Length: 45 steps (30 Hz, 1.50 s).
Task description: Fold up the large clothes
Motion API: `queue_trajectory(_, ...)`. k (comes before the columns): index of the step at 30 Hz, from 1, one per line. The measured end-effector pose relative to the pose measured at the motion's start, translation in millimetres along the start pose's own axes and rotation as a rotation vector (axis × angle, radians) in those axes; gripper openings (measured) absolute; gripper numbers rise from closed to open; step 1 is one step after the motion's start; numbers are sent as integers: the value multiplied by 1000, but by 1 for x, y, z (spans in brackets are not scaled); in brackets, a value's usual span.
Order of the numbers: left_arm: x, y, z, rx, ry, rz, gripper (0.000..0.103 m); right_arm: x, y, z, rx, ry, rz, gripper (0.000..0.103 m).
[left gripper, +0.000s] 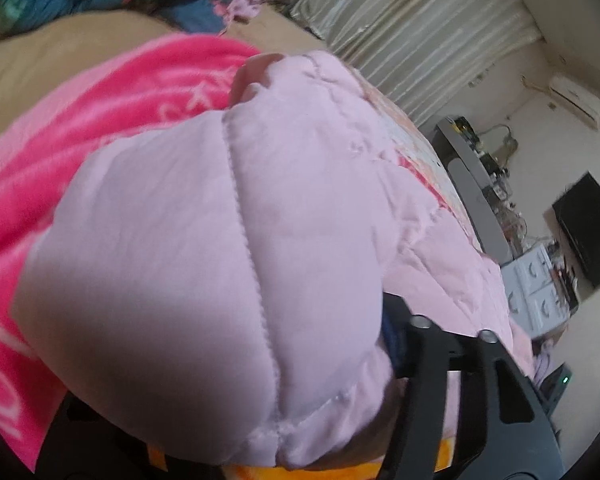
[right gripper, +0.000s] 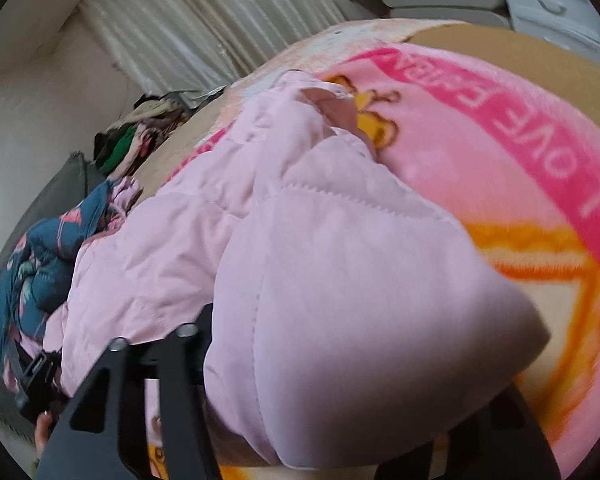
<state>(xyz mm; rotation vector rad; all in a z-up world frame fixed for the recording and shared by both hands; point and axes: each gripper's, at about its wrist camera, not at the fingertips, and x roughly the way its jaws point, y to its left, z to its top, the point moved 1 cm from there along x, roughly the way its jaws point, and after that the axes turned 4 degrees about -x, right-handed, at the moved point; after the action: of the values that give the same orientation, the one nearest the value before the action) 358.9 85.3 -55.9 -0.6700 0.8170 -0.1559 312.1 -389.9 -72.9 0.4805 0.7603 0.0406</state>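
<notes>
A pale pink quilted puffer jacket (left gripper: 228,240) lies on a bright pink blanket (left gripper: 100,120) on the bed. In the left wrist view a padded fold of the jacket bulges over my left gripper (left gripper: 388,344), which is shut on it; only the right black finger (left gripper: 432,364) shows. In the right wrist view the same jacket (right gripper: 340,300) drapes over my right gripper (right gripper: 220,344), shut on a fold; the left black finger (right gripper: 156,360) shows. The fingertips are hidden by fabric in both views.
The pink blanket (right gripper: 500,160) has lettering and an orange cartoon print. A dark blue patterned garment (right gripper: 40,260) and a clothes pile (right gripper: 140,128) lie beyond the jacket. Curtains (left gripper: 420,40), a grey desk (left gripper: 472,184), white drawers (left gripper: 540,288) and a black screen (left gripper: 588,224) stand beyond the bed.
</notes>
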Motion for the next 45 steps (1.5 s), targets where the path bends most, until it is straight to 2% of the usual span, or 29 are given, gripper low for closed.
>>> queue_trajectory(3, -10, -7, 1, 39, -12, -4, 37, -11, 15, 5, -89, -19, -11, 38)
queue_trajectory(9, -37, -11, 1, 103, -41, -5, 33, -35, 38, 10, -195, -71, 0, 34)
queue_trajectory(18, -87, -33, -21, 201, -89, -12, 32, -83, 60, -9, -303, -121, 23, 32)
queue_trajectory(23, -107, -32, -39, 240, -96, -4, 32, -107, 69, -26, -353, -137, 24, 32)
queue_trajectory(35, -149, -12, -64, 248, -95, 0, 32, -154, 82, -64, -399, -130, 22, 32)
queue_trajectory(45, -165, -3, -85, 275, -87, 15, 33, -176, 70, -96, -385, -133, -3, 32)
